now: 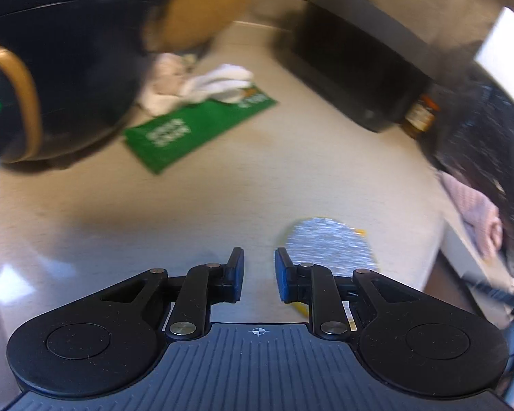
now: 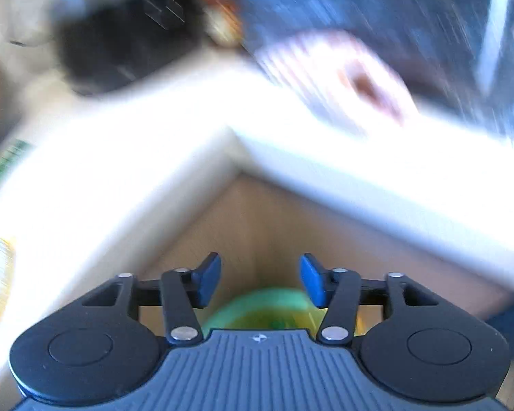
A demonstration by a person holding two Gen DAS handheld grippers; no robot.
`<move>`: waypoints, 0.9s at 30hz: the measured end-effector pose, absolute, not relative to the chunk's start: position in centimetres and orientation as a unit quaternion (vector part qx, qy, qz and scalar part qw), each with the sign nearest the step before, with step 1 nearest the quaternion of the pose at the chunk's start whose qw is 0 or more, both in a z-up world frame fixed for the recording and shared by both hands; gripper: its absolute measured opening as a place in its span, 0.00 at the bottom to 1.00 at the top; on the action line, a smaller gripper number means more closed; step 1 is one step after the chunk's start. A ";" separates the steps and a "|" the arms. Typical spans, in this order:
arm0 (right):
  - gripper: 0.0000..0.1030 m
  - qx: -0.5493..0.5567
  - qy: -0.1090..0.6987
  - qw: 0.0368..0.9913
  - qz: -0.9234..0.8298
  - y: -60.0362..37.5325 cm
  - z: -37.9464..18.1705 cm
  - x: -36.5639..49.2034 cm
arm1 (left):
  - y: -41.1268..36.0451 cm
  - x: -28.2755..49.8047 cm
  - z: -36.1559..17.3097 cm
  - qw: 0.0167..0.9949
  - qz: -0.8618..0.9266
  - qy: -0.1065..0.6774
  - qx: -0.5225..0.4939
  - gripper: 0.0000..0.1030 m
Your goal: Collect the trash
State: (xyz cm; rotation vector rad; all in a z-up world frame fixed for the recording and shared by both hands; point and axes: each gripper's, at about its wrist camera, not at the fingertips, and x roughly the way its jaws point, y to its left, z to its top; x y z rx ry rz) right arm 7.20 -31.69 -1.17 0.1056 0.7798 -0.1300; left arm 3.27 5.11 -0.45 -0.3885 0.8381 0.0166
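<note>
Left wrist view, left to right: a black rounded appliance (image 1: 54, 68) with a gold trim ring sat at far left on the pale counter (image 1: 174, 212). Just right of it lay crumpled white tissue (image 1: 202, 84), touching the top edge of a flat green wrapper (image 1: 195, 130). A black box (image 1: 356, 65) stood further right, an amber bottle (image 1: 419, 116) at its near corner. Close in, a silver foil wrapper (image 1: 329, 246) with a yellow edge lay flat on the counter, just right of the left gripper (image 1: 259, 270). Its fingers (image 1: 235, 274) were parted narrowly with nothing between them. A pink cloth (image 1: 476, 219) hung at the right edge.

Right wrist view was badly smeared. The right gripper (image 2: 259, 279) was over a cardboard box (image 2: 174, 157) with white flaps and a brown inside. Its blue fingers (image 2: 312, 279) were spread wide, gripping nothing. Below them, inside the box, sat a green-yellow thing (image 2: 264, 311), probably a piece of trash, apart from the pads. A hand (image 2: 359, 78) in a pink sleeve showed, blurred, beyond the far flap.
</note>
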 end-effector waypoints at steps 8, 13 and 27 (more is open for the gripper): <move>0.71 -0.017 0.343 0.931 0.125 -18.9 2.0 12.7 | 7.7 -0.8 0.3 0.905 0.067 0.371 -0.194 0.22; 0.71 -0.056 0.337 0.905 0.255 -10.0 2.1 16.9 | 8.9 -4.3 0.7 0.904 0.105 0.356 -0.212 0.22; 0.62 -0.009 0.430 0.847 0.313 3.3 -2.1 27.5 | 10.9 -11.8 1.3 0.878 0.238 0.329 -0.255 0.22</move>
